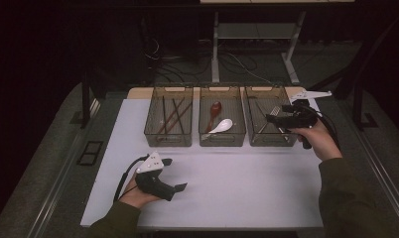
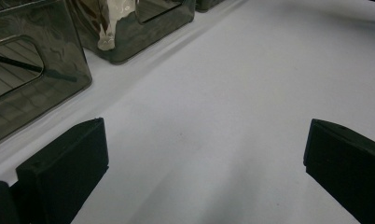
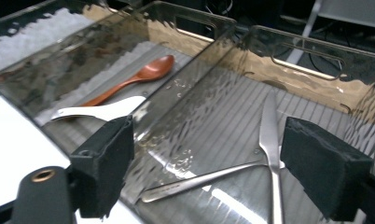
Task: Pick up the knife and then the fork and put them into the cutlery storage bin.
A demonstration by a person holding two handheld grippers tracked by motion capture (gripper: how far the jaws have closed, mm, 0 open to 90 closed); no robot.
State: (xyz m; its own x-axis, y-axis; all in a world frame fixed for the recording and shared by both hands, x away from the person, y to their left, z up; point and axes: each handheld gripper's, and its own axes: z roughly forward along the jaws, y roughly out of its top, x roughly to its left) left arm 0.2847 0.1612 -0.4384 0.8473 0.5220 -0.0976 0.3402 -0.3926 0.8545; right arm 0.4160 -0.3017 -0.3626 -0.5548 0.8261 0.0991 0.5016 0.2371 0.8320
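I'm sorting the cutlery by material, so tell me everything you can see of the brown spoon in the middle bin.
The brown spoon looks like reddish-brown wood, glossy, with an oval bowl and a slim tapering handle. It lies flat on the ribbed floor of the middle bin, bowl toward the far end. Its handle end runs under or against the white spoon beside it. Neither gripper touches it.

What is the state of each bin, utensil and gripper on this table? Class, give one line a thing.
Left bin: upright, holds chopsticks.
Middle bin: upright, holds two spoons.
Wooden spoon: lying flat.
White spoon: lying flat, beside the wooden one.
Right bin: upright, holds metal cutlery, pieces crossed.
Left gripper: open, low over the bare table.
Right gripper: open, over the right bin.
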